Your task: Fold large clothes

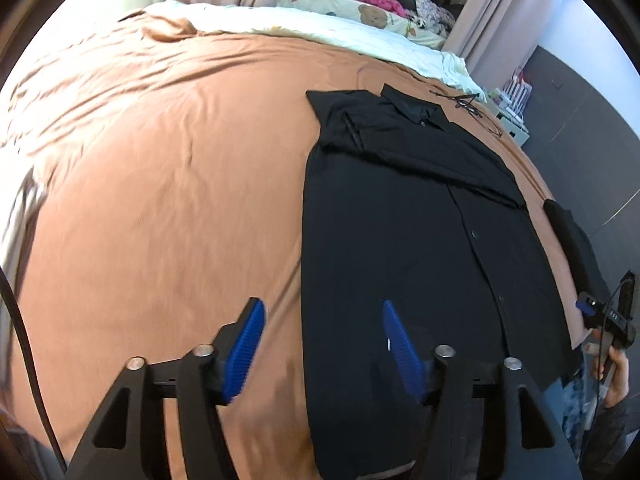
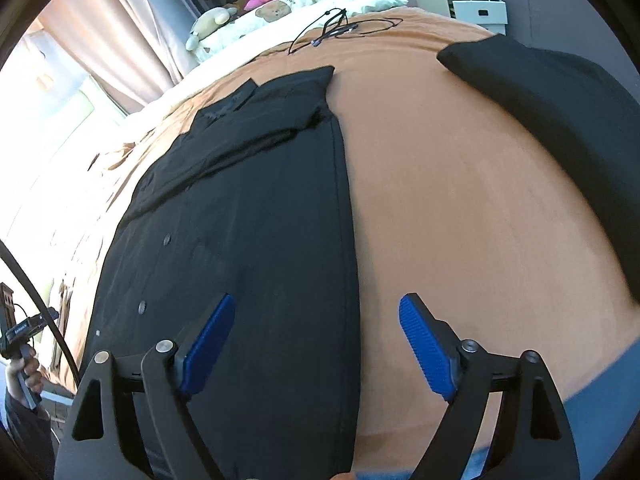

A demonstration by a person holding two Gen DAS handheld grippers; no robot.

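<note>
A black button-up shirt [image 1: 404, 224] lies flat on the orange bedspread [image 1: 160, 184], collar at the far end, both sides folded in with a sleeve laid across the chest. It also shows in the right wrist view [image 2: 256, 216]. My left gripper [image 1: 322, 308] is open and empty, hovering over the shirt's left edge near the hem. My right gripper [image 2: 316, 304] is open and empty, straddling the shirt's right edge near the hem. The right gripper shows at the far right of the left view [image 1: 608, 316], and the left gripper at the far left of the right view [image 2: 24, 332].
A second folded black garment [image 2: 552, 120] lies on the bedspread [image 2: 460, 200] to the right. A black cable [image 2: 340, 28] lies past the collar. Pillows and plush toys [image 2: 256, 8] sit at the head of the bed. A white nightstand [image 2: 472, 8] stands beyond.
</note>
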